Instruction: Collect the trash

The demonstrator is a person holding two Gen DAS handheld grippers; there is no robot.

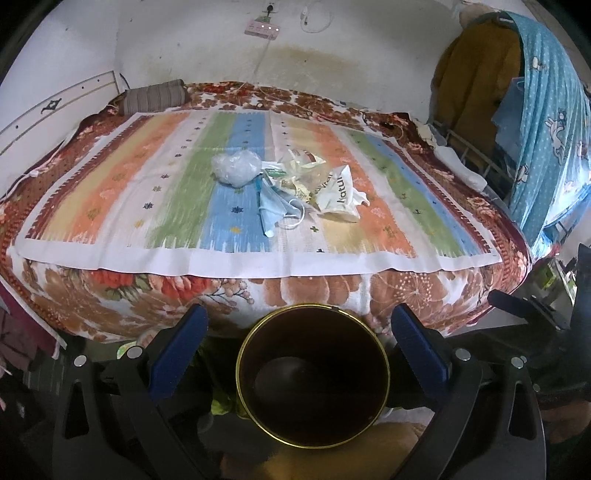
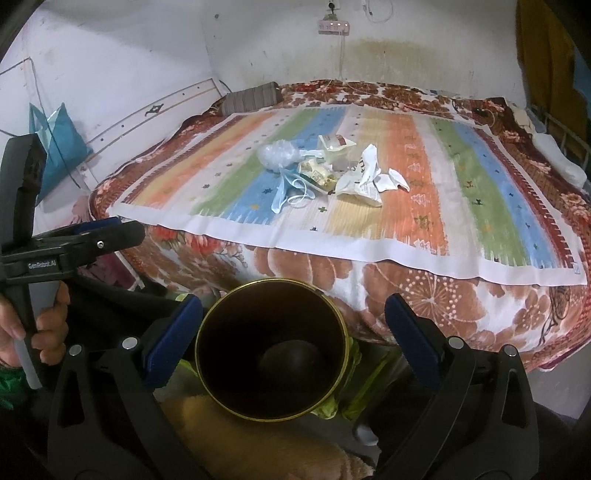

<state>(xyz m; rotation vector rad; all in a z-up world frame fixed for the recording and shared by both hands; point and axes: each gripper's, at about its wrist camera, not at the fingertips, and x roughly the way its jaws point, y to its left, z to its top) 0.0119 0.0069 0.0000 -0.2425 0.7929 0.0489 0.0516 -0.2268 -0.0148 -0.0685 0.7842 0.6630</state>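
Hanging spread apart over the near edge of the bed, the left gripper shows both blue-padded fingers wide of a dark bin with a gold rim, which sits low between them without touching either pad. The right gripper is likewise open and empty-handed, its fingers flanking the same bin from a spot further to the right. In the right wrist view the left gripper appears at the left edge, with a hand wrapped around its handle.

Beyond the bin lies a bed under a flowered blanket, and over that a striped cloth in orange, green, blue and white. The trash sits in one cluster near the middle of the cloth, well apart from both grippers: a crumpled clear plastic bag on the left, a blue face mask in front, and a torn white wrapper on the right, with smaller yellowish scraps between them. A power strip hangs on the wall behind.
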